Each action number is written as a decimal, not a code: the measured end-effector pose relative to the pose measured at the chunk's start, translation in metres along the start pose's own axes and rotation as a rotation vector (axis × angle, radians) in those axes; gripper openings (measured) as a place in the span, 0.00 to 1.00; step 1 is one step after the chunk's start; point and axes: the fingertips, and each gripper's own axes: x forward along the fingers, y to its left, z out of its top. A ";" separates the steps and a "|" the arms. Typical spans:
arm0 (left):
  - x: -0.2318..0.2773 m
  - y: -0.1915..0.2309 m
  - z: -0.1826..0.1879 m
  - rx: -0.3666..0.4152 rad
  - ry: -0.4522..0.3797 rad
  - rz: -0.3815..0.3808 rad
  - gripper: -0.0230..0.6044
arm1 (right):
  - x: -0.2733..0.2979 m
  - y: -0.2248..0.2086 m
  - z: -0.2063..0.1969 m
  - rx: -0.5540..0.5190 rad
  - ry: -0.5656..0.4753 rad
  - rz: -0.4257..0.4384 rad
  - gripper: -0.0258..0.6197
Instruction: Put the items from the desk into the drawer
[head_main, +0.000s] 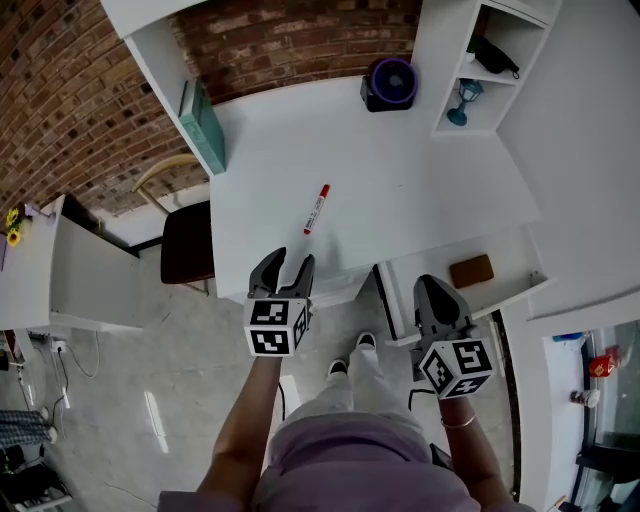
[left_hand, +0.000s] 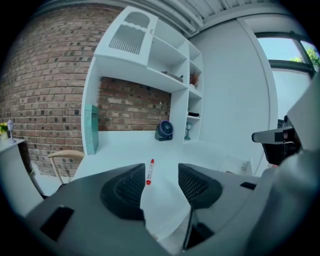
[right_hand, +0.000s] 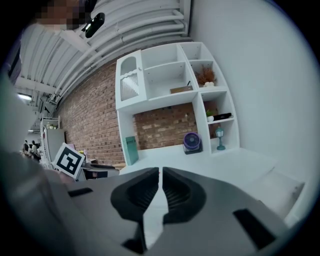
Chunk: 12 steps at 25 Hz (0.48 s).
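Observation:
A red-capped white marker (head_main: 316, 208) (left_hand: 149, 172) lies on the white desk (head_main: 400, 170). My left gripper (head_main: 284, 268) (left_hand: 156, 181) hovers open at the desk's front edge, short of the marker, with nothing between its jaws. The drawer (head_main: 505, 270) is pulled open at the desk's right front and holds a brown block (head_main: 471, 271). My right gripper (head_main: 437, 296) (right_hand: 160, 186) is shut and empty, just in front of the drawer's near left corner.
A purple fan (head_main: 391, 83) (right_hand: 191, 141) stands at the back of the desk, next to a white shelf unit (head_main: 490, 60) holding a blue lamp (head_main: 464, 100). A teal book (head_main: 203, 125) (left_hand: 90, 128) leans at the left. A chair (head_main: 186, 240) stands left of the desk.

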 end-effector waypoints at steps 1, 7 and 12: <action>0.006 0.002 0.000 -0.001 0.005 0.004 0.37 | 0.004 -0.003 0.001 0.000 0.000 0.001 0.06; 0.043 0.007 0.002 0.002 0.035 0.020 0.36 | 0.023 -0.025 0.003 0.003 0.015 -0.001 0.06; 0.078 0.006 0.000 0.006 0.069 0.032 0.34 | 0.041 -0.046 0.005 0.007 0.036 -0.002 0.06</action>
